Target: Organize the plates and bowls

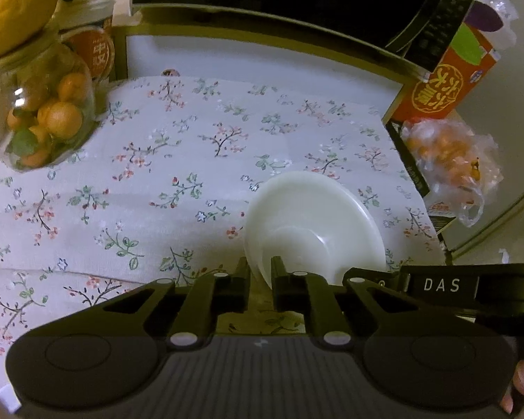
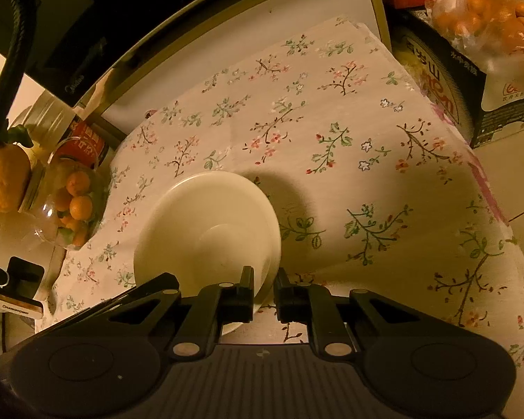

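Both grippers have their jaws clamped on opposite rims of one white dish: left gripper on its left edge, right gripper on its right. That white dish rests on the floral tablecloth. Lift both sides evenly, keeping it level.

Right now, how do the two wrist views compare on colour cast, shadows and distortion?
Left wrist view: cooler, fairly neutral light; white bowl nearly blown out, tablecloth evenly lit, glass jar smeared near the edge. Right wrist view: heavy yellow cast, dark corners, the bowl throwing a shadow to its right across the cloth. Both: strong fisheye bending of the microwave edge.
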The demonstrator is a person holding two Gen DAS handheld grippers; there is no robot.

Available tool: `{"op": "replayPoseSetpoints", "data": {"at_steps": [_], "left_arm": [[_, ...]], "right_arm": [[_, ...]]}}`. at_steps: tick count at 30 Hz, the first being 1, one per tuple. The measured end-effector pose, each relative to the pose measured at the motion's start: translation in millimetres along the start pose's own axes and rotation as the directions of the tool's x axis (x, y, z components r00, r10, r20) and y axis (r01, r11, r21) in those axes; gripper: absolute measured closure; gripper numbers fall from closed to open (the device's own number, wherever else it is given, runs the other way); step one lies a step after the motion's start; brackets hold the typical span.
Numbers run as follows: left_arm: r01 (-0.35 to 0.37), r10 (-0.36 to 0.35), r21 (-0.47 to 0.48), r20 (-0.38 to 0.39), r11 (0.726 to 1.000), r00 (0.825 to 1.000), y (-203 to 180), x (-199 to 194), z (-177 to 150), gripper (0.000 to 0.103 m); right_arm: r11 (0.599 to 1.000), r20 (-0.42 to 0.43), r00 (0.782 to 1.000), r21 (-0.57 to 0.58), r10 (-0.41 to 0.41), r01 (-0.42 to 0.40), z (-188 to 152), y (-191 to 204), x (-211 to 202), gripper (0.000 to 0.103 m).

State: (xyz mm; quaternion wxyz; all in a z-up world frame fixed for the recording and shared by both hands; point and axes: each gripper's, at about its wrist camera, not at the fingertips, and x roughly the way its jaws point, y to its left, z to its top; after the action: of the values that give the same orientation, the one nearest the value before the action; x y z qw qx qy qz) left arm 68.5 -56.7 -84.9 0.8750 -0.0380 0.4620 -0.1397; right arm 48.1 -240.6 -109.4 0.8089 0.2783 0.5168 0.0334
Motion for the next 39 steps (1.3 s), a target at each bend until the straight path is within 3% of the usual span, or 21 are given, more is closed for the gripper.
{"op": "replayPoseSetpoints", "data": {"at_steps": [20,39], "left_arm": [[0.030,-0.037,0.085,0.086,0.996,0.996,-31,-55,-13,0.092],[0.058,-0.065,0.079,0.086,0.995,0.994,-39,-62,-19,0.092]], "right_arm": [[0.999,0.066,0.997,-0.023,0.030,-0.028,-17,-4,-63,0.091],[0.999,0.096,0.995,-0.039,0.018,-0.014,-27,-6,-87,0.091]]}}
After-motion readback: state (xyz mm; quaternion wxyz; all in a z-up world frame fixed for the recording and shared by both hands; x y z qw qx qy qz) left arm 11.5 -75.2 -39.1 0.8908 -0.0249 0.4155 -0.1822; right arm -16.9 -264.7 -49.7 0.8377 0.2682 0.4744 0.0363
